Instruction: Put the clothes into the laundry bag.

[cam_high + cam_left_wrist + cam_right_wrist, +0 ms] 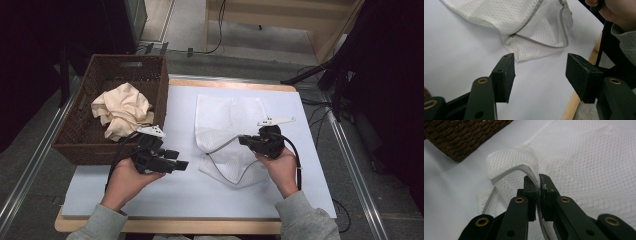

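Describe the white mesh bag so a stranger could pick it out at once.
Start at the pale blue table top, with the brown wicker basket at its left edge. The white mesh bag lies flat right of the basket, its grey-edged opening pinched in the right tool. Unlike the cream cloth bunched in the basket, it is netted and zippered.

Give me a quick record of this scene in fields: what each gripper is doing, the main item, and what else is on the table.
main item: white mesh laundry bag with grey zipper edge, lying on the pale blue tabletop
right gripper: shut on the bag's zipper edge, lifting it slightly
left gripper: open, holding nothing, jaws pointed at the bag's near corner
other item: brown woven wicker basket at the table's left
basket contents: crumpled cream cloth
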A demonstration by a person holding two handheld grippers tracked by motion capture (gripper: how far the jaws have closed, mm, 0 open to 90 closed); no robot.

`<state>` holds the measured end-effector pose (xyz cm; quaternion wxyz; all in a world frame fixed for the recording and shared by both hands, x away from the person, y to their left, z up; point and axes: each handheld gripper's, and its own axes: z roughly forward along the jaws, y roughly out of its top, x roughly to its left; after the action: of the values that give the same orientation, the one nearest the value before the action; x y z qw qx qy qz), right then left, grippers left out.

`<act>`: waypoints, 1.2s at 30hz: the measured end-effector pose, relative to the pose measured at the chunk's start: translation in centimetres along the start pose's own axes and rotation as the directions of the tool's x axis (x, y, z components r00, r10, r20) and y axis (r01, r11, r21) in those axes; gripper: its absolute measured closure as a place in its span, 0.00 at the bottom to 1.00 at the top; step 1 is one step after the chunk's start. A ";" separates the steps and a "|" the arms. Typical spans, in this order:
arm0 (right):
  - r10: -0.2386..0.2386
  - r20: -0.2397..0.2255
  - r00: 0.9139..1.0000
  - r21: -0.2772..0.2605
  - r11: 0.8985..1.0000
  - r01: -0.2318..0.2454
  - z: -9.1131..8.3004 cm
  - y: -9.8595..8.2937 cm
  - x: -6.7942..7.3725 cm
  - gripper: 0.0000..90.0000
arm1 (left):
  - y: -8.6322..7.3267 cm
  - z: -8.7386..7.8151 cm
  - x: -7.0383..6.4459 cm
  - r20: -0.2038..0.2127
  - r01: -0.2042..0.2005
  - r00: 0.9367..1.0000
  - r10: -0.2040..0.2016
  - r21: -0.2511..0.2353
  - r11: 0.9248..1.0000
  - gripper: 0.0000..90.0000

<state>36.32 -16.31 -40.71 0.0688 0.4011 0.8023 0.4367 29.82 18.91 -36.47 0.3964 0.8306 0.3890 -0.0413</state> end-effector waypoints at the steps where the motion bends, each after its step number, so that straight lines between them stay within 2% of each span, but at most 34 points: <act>1: 0.002 -0.002 1.000 -0.005 1.000 -0.002 -0.1 0.0 -0.1 0.96 | 0.1 -0.3 -0.1 -0.008 -0.002 1.000 0.002 -0.001 1.000 0.45; 3: 0.017 -0.007 1.000 -0.008 1.000 -0.017 -0.3 0.0 -0.2 0.96 | 0.1 -0.8 -0.2 -0.019 -0.005 1.000 0.005 -0.002 1.000 0.44; 7: 0.015 -0.014 1.000 -0.009 1.000 -0.015 -0.3 0.0 -0.3 0.96 | 0.1 -1.5 -0.4 -0.044 -0.006 0.999 0.007 0.009 1.000 0.43; 12: 0.019 -0.020 1.000 0.004 1.000 -0.019 0.1 0.1 -0.3 0.96 | 0.3 -2.5 -0.3 -0.054 -0.006 0.999 0.007 0.017 1.000 0.42; 19: 0.012 -0.023 1.000 0.012 1.000 -0.012 0.4 0.3 -0.1 0.96 | 0.4 -3.8 0.7 -0.080 -0.003 0.997 0.003 0.001 1.000 0.43; 23: 0.015 -0.024 1.000 0.009 1.000 -0.015 0.4 0.3 -0.2 0.96 | 0.7 -4.5 1.1 -0.123 -0.027 0.992 0.027 0.006 1.000 0.44; 27: 0.011 -0.022 1.000 0.012 1.000 -0.011 0.4 0.3 -0.2 0.97 | 1.0 -5.4 2.0 -0.140 -0.014 0.990 0.014 -0.002 1.000 0.43; 31: 0.008 -0.019 1.000 0.020 1.000 -0.007 0.4 0.2 0.0 0.97 | 1.1 -6.1 2.4 -0.151 -0.019 0.988 0.016 -0.020 1.000 0.44; 35: 0.009 -0.016 1.000 0.022 1.000 -0.009 0.4 0.0 0.0 0.97 | 1.1 -6.9 3.3 -0.171 -0.019 0.985 0.013 -0.035 0.999 0.44; 36: 0.011 -0.016 1.000 0.023 1.000 -0.011 0.4 0.0 0.0 0.97 | 1.1 -7.1 3.6 -0.187 -0.013 0.982 0.007 -0.033 0.999 0.44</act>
<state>36.44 -16.05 -40.93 0.0554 0.4027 0.8056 0.4309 31.40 25.63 -32.31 0.3727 0.8258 0.4208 0.0454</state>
